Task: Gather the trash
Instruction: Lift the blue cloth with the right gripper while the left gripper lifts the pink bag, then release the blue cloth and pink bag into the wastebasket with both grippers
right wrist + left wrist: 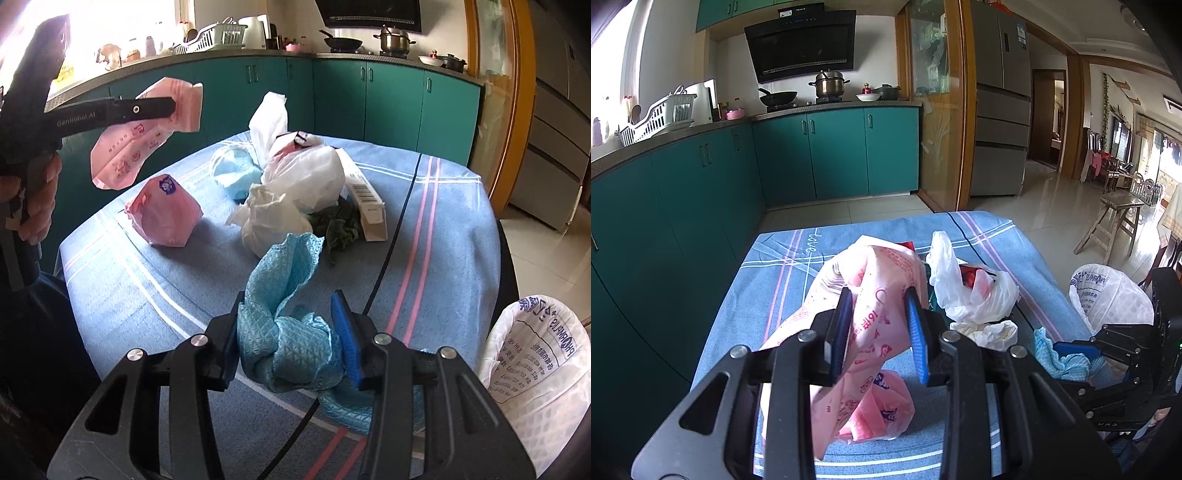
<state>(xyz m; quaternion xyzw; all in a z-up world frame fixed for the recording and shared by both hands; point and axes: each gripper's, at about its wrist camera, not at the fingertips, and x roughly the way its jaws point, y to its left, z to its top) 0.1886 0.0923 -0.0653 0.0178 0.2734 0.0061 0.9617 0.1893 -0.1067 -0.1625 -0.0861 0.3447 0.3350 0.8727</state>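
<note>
My left gripper [878, 295] is shut on a pink printed plastic wrapper [882, 266] and holds it above the table. In the right wrist view this gripper [170, 107] is at the upper left, in a person's hand, and the wrapper [125, 155] hangs from it. My right gripper [289, 299] is shut on a crumpled blue cloth [288, 339] at the table's near edge; both pads press into it. A white printed trash bag [535, 362] stands open just right of the table.
On the blue striped tablecloth [443, 240] lie a crumpled pink bag [166, 210], a white plastic bag [306, 173], a wad of tissue [269, 221], a blue mask [236, 173], dark leaves [340, 229] and a barcoded white box [365, 195]. Teal cabinets [831, 155] stand behind.
</note>
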